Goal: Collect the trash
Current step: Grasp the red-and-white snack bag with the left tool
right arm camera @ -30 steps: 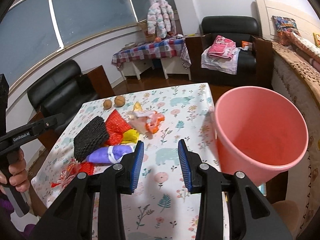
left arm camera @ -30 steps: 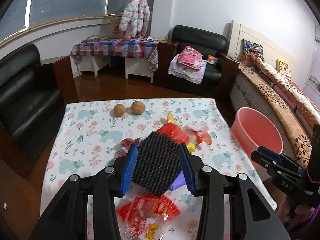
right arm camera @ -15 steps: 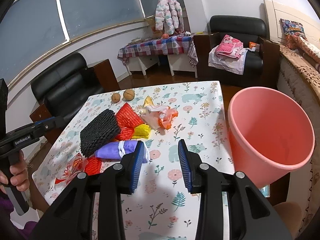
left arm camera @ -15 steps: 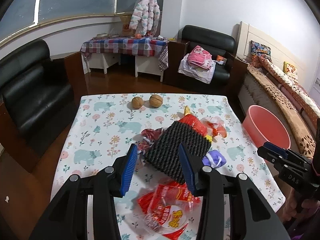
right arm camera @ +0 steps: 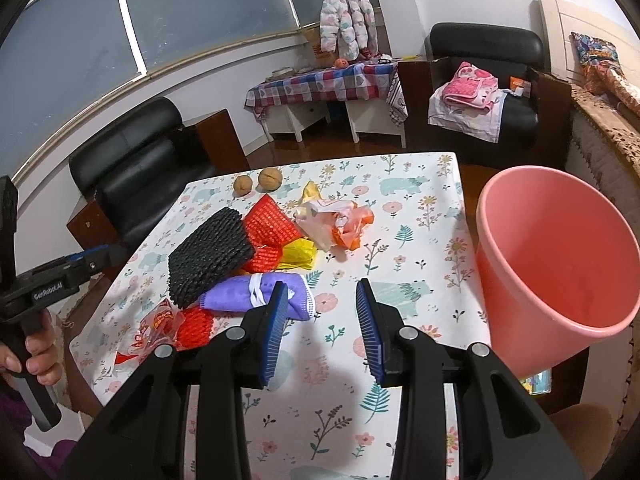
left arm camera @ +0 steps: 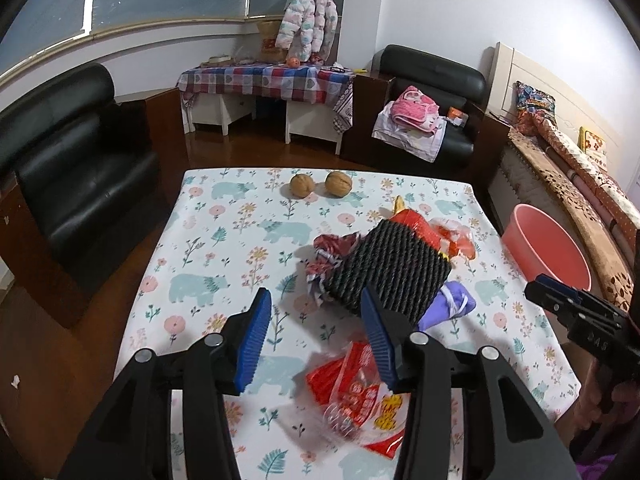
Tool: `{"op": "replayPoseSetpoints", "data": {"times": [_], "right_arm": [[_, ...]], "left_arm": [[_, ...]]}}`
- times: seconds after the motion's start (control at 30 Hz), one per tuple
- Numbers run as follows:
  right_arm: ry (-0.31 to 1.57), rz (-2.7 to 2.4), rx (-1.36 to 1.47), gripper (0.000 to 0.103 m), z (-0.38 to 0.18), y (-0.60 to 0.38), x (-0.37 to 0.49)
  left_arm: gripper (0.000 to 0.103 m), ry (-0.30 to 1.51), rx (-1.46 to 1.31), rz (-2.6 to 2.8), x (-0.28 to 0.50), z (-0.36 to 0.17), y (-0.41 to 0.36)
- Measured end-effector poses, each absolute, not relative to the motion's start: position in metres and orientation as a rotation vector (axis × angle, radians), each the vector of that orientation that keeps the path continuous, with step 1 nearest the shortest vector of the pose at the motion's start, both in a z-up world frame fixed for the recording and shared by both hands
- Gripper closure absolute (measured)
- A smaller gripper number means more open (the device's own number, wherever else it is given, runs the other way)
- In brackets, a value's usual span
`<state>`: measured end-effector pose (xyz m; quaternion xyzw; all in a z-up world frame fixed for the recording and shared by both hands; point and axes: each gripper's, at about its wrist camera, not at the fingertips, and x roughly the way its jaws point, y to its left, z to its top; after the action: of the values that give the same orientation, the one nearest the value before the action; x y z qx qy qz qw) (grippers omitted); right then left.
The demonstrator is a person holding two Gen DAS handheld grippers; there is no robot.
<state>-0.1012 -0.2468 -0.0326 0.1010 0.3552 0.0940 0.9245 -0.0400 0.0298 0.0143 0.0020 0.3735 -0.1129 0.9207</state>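
Note:
A pile of trash lies on the floral table (right arm camera: 404, 312): a black foam mesh (left arm camera: 388, 268), a red net (right arm camera: 272, 232), a yellow wrapper (right arm camera: 298, 252), an orange-and-white plastic bag (right arm camera: 340, 220), a purple wrapper (right arm camera: 256, 292) and a red snack wrapper (left arm camera: 352, 388). My left gripper (left arm camera: 315, 308) hovers just short of the black mesh, its jaws opening with nothing between them. The right gripper (right arm camera: 322, 296) stands open over bare cloth, close to the purple wrapper. Beside the table's right edge sits a pink bucket (right arm camera: 560, 256).
Two walnuts (left arm camera: 301, 185) rest near the table's far edge. Black armchairs (left arm camera: 80, 160) stand left of the table and at the back. A bed (left arm camera: 580, 184) runs along the right wall behind the bucket. A person's hand (right arm camera: 40, 356) grips the left tool's handle.
The left gripper let go of the black mesh and drew back from it; the mesh now lies on the pile. The right gripper has barely shifted.

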Motion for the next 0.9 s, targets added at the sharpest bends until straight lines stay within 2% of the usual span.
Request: {"op": "replayPoseSetpoints", "data": {"times": [0.43,0.8,0.83,0.9], "right_arm": [[0.765,0.254,0.213,0.067,-0.041,-0.234,-0.094],[0.775,0.270,0.216,0.067,-0.041,-0.233,-0.098],[0.775,0.270,0.216,0.067,-0.041,-0.233,-0.098],[0.776,0.271,0.216,0.067,-0.042,-0.233,-0.098]], "left_arm": [[0.052,0.872,0.003,-0.439,-0.070,-0.002,0.035],[0.050,0.875,0.260,-0.512,-0.097,-0.023,-0.011],[0.051,0.875,0.273,-0.496,-0.096,-0.026,-0.012],[0.062,0.872,0.283,-0.468,-0.094,-0.031,-0.009]]}}
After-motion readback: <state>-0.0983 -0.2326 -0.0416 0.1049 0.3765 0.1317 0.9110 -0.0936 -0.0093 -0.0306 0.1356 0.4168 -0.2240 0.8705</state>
